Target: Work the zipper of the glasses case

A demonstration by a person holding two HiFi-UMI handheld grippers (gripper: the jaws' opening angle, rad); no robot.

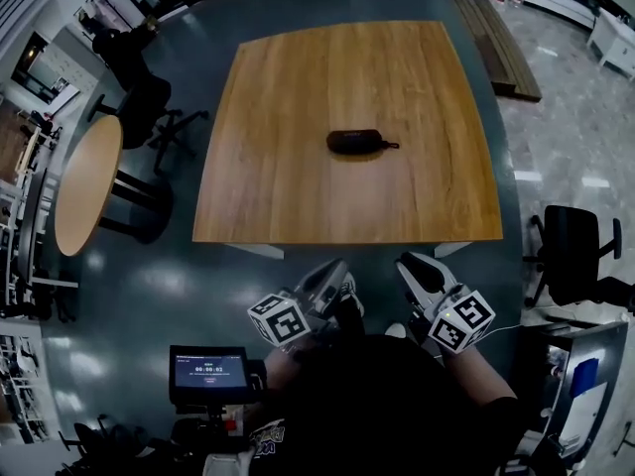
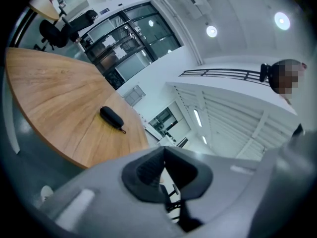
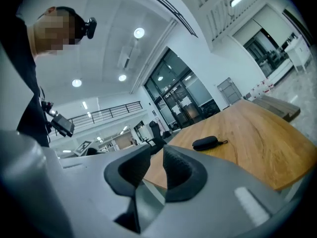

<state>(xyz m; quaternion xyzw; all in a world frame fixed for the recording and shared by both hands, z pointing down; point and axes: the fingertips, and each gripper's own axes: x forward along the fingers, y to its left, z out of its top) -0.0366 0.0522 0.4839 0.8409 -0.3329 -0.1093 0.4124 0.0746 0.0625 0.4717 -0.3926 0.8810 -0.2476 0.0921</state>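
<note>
Fingers point(image 3: 181, 175) of the right gripper point(image 3: 157, 150) are standing slightly apart, the left gripper point(image 2: 163, 150) shut, both empty, with the glasses case point(image 1: 357, 142) lying well beyond them on the worktop point(image 1: 298, 196), lengthwise left-right, pull tab point(image 1: 394, 146) pointing right.

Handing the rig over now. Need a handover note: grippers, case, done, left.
Left gripper: shut, empty, short of the table.
Right gripper: jaws slightly apart, empty, also short of the table.
Glasses case: looks closed, near the table's middle, pull tab at its right end in the head view.
Done: nothing; case untouched.
Left: reach in, steady the case, run the pull tab.
</note>
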